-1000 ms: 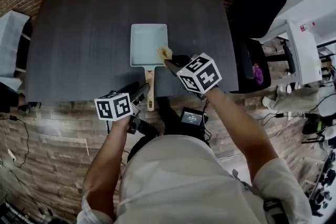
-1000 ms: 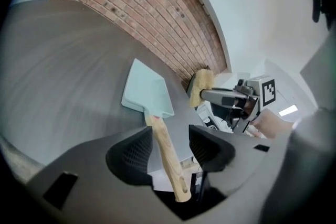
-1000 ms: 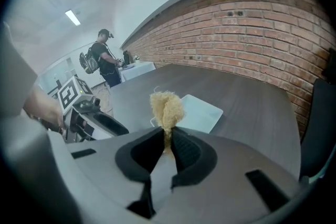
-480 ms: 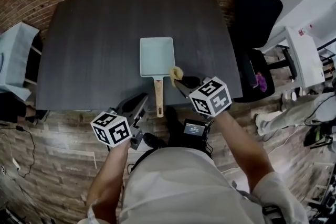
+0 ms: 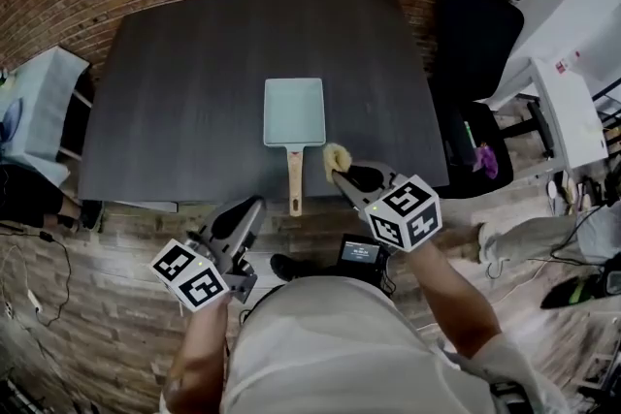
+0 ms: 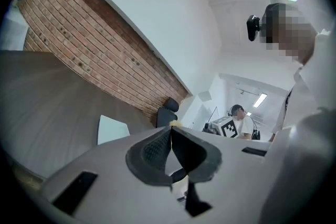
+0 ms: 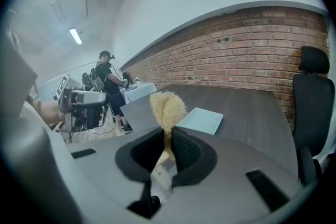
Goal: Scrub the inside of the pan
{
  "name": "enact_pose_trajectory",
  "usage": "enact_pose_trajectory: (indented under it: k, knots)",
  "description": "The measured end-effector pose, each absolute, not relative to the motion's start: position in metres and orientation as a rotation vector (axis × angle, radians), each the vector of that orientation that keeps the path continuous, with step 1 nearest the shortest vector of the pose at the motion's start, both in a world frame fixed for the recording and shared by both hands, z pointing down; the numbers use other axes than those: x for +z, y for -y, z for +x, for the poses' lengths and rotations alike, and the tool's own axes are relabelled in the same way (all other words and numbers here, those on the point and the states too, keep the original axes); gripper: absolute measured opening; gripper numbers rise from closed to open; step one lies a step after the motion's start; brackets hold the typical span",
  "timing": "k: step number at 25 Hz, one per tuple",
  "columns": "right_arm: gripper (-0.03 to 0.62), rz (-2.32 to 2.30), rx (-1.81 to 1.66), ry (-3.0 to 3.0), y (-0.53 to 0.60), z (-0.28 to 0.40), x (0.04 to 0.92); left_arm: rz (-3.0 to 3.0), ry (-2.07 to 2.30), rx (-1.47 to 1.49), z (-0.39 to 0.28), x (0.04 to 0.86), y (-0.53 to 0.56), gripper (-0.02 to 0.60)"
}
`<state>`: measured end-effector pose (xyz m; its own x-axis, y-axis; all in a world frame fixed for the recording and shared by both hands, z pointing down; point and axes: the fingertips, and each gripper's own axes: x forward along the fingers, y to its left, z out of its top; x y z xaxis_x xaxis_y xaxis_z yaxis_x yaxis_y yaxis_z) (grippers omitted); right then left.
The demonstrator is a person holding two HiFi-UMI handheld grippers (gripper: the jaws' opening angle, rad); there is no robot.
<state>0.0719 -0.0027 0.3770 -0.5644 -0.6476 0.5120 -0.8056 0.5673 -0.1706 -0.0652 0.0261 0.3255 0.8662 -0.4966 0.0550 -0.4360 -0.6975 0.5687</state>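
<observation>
A white short-sleeved shirt (image 5: pixel 320 344) is worn. White cubes (image 5: pixel 405 212) with black squares are fixed on the left claw (image 5: pixel 254 203) and right claw (image 5: pixel 340 173).

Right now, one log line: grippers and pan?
left gripper: shut, empty | right gripper: shut on fluffy yellow scrubber | pale blue rectangular wooden-handled pan: on dark table, no gripper contact

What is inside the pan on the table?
Nothing shows inside the pan: its pale floor is bare, with nothing covering it. The scrubber is outside it, clamped in the right gripper.

Left gripper (image 6: pixel 170 132) just closed, right (image 7: pixel 168 136) clamped
</observation>
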Motion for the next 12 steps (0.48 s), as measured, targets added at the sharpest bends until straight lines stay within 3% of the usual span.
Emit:
enact_pose_trajectory:
  k: [12]
  knots:
    - [0.043,1.211,0.562,2.449,-0.104,0.155,0.354,2.414,0.745,-0.168,-0.016,0.312,-0.128,0.009]
